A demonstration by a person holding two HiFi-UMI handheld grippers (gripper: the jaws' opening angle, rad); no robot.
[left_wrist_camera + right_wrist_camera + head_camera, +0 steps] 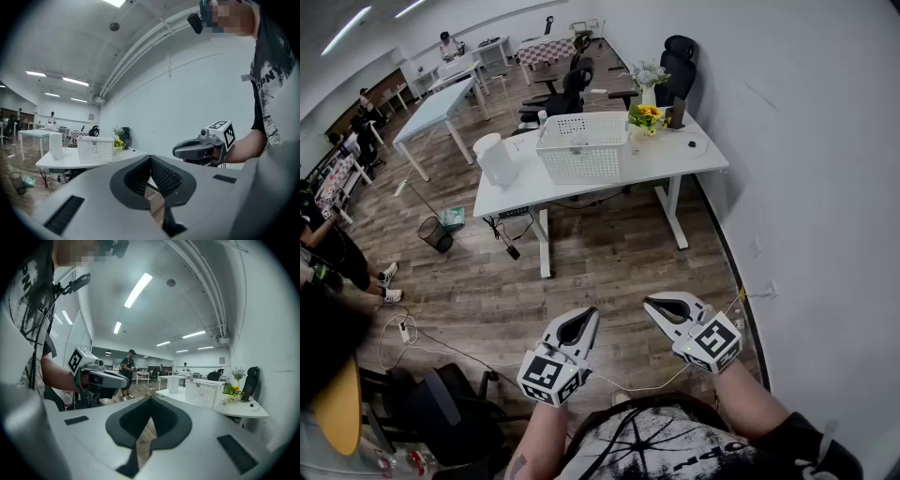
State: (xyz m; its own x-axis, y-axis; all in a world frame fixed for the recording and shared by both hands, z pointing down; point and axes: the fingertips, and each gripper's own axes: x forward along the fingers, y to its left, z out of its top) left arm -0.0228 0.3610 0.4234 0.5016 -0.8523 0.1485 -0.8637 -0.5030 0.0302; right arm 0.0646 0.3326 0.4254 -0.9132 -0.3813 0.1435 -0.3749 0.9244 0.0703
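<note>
I hold both grippers low in front of my body, above the wooden floor (609, 262). My left gripper (589, 315) has its jaws closed tip to tip with nothing between them; in its own view the left gripper (150, 159) shows only floor through the small gap below the tips. My right gripper (649, 302) is likewise shut and empty, as the right gripper view (150, 400) confirms. Each sees the other beside it: the right gripper (197, 150) and the left gripper (106, 379). Both point toward a white table (609, 171) a few steps ahead.
On the table stand a white mesh basket (581, 148), a white jug (499, 161), yellow flowers (645, 114) and a mouse (692, 143). A black office chair (675, 61) is behind it, a wire bin (437, 233) left, floor cables (403, 328), a wall (825, 187) right.
</note>
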